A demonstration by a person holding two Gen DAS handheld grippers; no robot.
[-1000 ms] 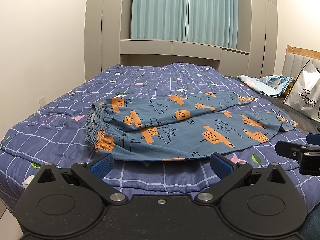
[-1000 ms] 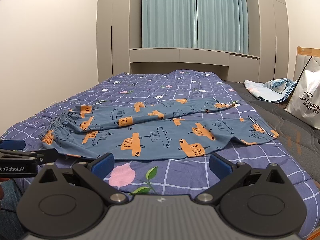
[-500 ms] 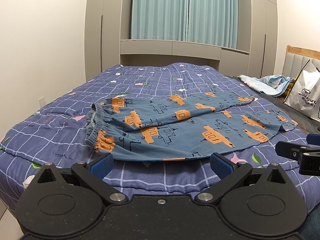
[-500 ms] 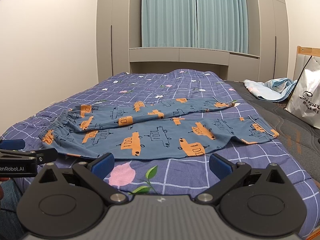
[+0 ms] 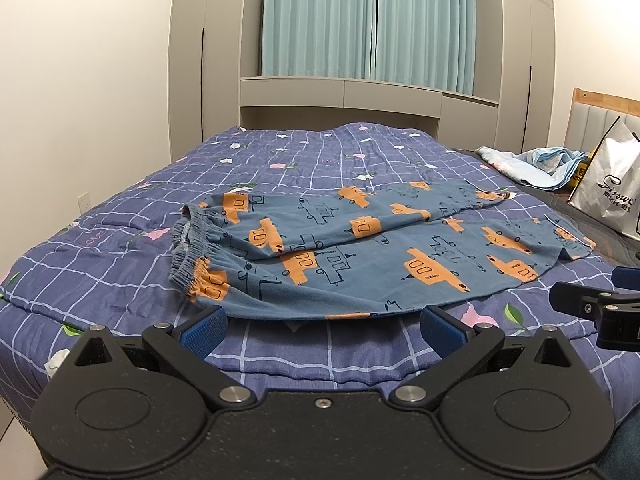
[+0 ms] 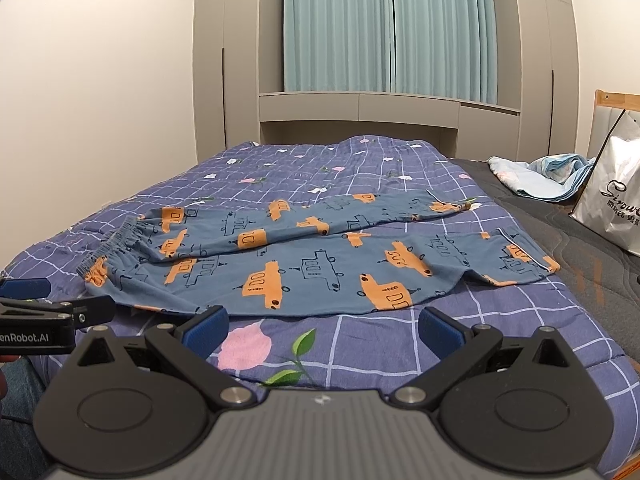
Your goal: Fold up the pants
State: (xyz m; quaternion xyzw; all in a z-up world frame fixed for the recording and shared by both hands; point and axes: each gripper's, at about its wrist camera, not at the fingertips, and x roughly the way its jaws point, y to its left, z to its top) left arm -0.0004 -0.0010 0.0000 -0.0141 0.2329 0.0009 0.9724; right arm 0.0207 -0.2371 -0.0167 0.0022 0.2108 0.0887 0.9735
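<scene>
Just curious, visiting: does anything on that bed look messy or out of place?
Slightly. The pants lie askew, far leg angled apart, waistband bunched. A crumpled blanket sits by the bag.

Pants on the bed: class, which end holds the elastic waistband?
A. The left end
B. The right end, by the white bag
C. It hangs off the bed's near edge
A: the pants show their gathered waistband at the left, leg hems toward the right.
</scene>
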